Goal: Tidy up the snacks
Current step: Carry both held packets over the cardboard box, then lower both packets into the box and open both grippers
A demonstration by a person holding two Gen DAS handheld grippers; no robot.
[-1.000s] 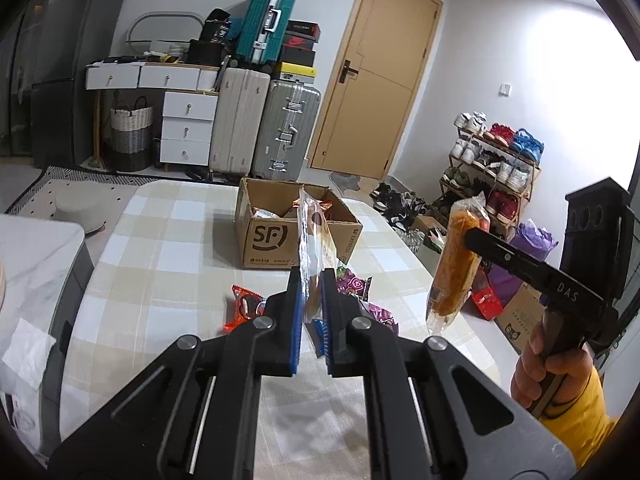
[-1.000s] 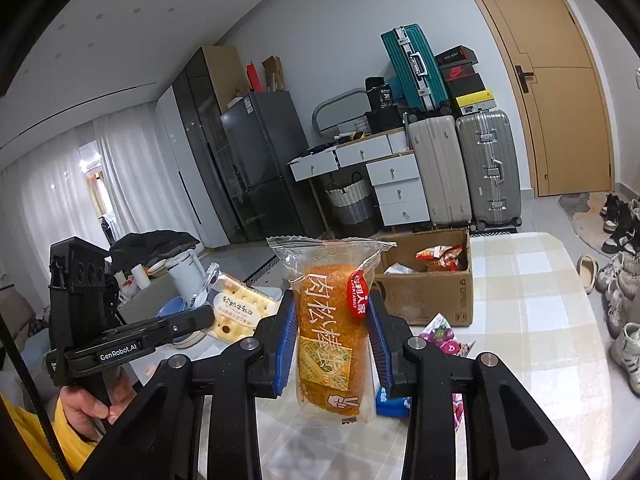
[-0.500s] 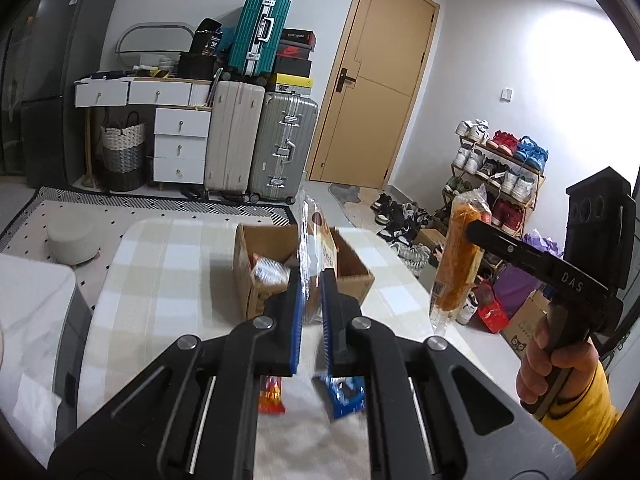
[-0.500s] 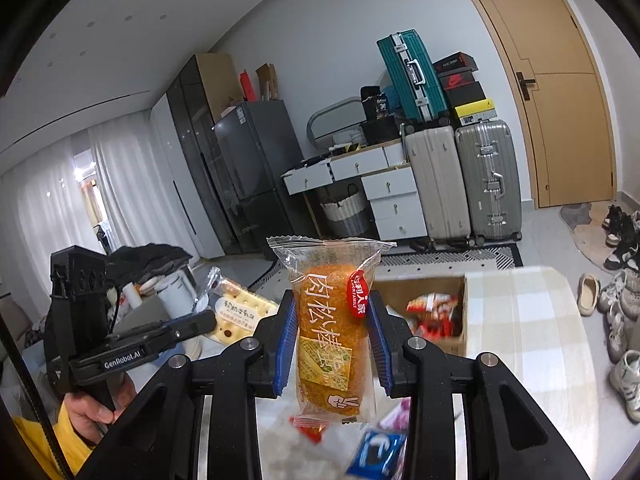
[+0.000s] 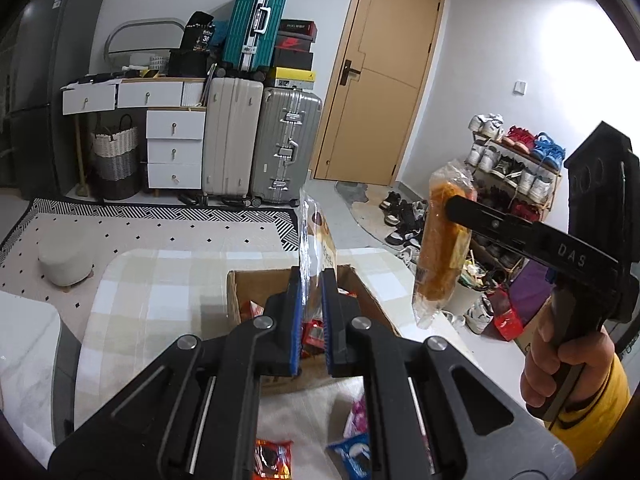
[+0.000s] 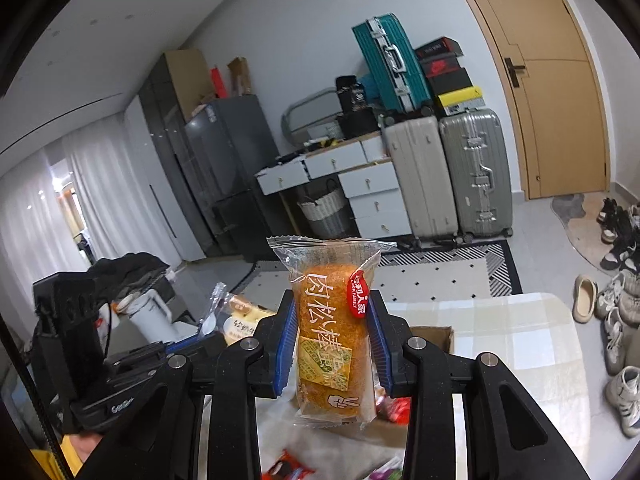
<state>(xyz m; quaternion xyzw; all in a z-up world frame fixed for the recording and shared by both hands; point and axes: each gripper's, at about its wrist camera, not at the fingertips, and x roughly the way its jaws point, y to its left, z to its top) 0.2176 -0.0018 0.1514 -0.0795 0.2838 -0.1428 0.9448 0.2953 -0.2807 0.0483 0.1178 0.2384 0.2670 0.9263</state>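
My left gripper [image 5: 311, 280] is shut on a flat clear packet of pale cake [image 5: 315, 232], held upright on edge over the open cardboard box [image 5: 240, 296]. The box holds several red snack packets. My right gripper [image 6: 332, 316] is shut on an orange floss bread roll in a clear wrapper [image 6: 330, 332], also upright, just right of the box [image 6: 436, 334]. In the left wrist view the roll [image 5: 442, 240] hangs beside the box's right side. Loose packets lie on the checked table [image 5: 160, 280] nearer to me: an orange-red one [image 5: 272, 456], a blue one [image 5: 352, 452], a pink one [image 5: 360, 416].
Past the table's far edge lie a patterned rug [image 5: 160, 224] and a white stool [image 5: 66, 258]. Suitcases [image 5: 260, 140] and drawers [image 5: 172, 140] stand by the wall, with a door [image 5: 380, 80] and a shoe rack [image 5: 516, 168] to the right. A white kettle [image 6: 148, 316] stands at the left.
Both grippers have moved forward and a little up with their packets. The box, once far ahead, now lies just under the fingers, and the loose snacks have slid toward the bottom of the views.
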